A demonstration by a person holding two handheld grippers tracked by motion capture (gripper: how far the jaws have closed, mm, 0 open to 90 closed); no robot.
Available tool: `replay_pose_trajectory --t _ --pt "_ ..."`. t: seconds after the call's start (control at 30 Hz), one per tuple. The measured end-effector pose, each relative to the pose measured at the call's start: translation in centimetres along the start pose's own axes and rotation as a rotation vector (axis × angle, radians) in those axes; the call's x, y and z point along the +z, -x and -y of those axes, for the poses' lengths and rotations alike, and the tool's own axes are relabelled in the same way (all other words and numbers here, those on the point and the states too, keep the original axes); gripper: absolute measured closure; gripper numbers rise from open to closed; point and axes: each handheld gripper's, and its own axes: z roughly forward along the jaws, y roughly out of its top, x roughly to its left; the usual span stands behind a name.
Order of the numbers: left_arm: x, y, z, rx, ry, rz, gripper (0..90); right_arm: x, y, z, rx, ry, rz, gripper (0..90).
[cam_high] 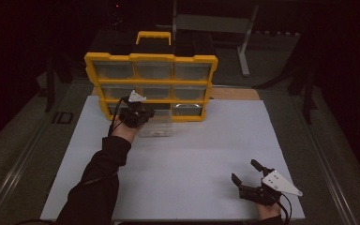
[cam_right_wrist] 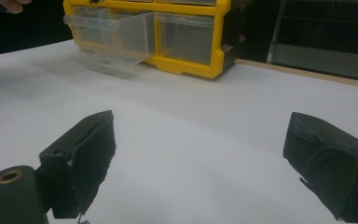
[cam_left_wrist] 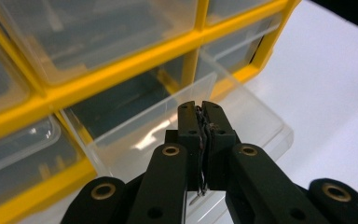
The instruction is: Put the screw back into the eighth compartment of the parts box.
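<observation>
A yellow organizer [cam_high: 151, 57] with clear drawers stands upright at the far side of the white table [cam_high: 192, 154]. One clear drawer [cam_high: 157, 127] is pulled out of the bottom row's middle slot onto the table. My left gripper [cam_high: 143, 114] hovers at that drawer's left rim. In the left gripper view its jaws [cam_left_wrist: 200, 109] are shut, with the drawer [cam_left_wrist: 140, 126] and the yellow frame [cam_left_wrist: 121, 70] right behind the tips. My right gripper [cam_high: 246, 171] rests open near the front right corner. The right gripper view shows bare table between its pads [cam_right_wrist: 205, 154], and the drawer [cam_right_wrist: 116, 32] and organizer [cam_right_wrist: 214, 42] far off.
A wooden board edge [cam_high: 234, 93] shows behind the table at right. A grey metal stand [cam_high: 246, 42] is in the dark background. The table's front edge lies just below the right gripper. A hand [cam_right_wrist: 9, 4] shows at the top left of the right gripper view.
</observation>
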Motion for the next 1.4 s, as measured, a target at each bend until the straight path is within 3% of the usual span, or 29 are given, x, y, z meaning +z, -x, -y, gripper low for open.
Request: replay_pose_trajectory --t 0.17,0.47,0.53,0.67,0.87,1.0,1.07,1.17,1.3,1.4 --pt "0.6 -0.2 0.3 0.003 -0.051 -0.013 86.6 0.0 0.0 0.0 -0.001 -0.001 -0.001 9.1" --pt "1.3 -0.4 0.5 -0.002 -0.092 -0.013 86.4 0.0 0.0 0.0 0.001 -0.003 0.0 9.1" --pt "1.5 -0.5 0.5 -0.012 -0.101 0.006 85.9 0.0 0.0 0.0 0.002 -0.003 0.0 9.1" --pt "1.5 -0.7 0.4 -0.025 -0.089 -0.024 71.7 0.0 0.0 0.0 0.002 -0.004 0.0 9.1" --pt "0.7 -0.7 0.1 -0.029 -0.068 -0.028 57.1 0.0 0.1 0.0 0.002 -0.003 0.0 9.1" --pt "0.1 -0.6 0.0 -0.046 -0.042 -0.007 44.3 0.0 0.0 0.0 0.001 -0.003 0.001 9.1" --pt "-0.4 -0.4 -0.1 -0.037 -0.031 0.002 34.8 0.0 0.0 0.0 0.001 -0.002 0.0 9.1" --pt "-1.3 -0.1 -0.5 -0.025 -0.012 0.005 28.1 0.0 0.1 0.0 0.002 -0.002 0.001 9.1" --pt "-2.3 0.1 -0.8 -0.012 -0.031 0.029 14.8 0.0 0.1 0.0 0.001 -0.005 0.001 9.1" --pt "-3.0 0.4 -0.6 -0.01 -0.025 0.037 10.8 0.0 0.0 0.0 0.002 -0.005 0.001 9.1"
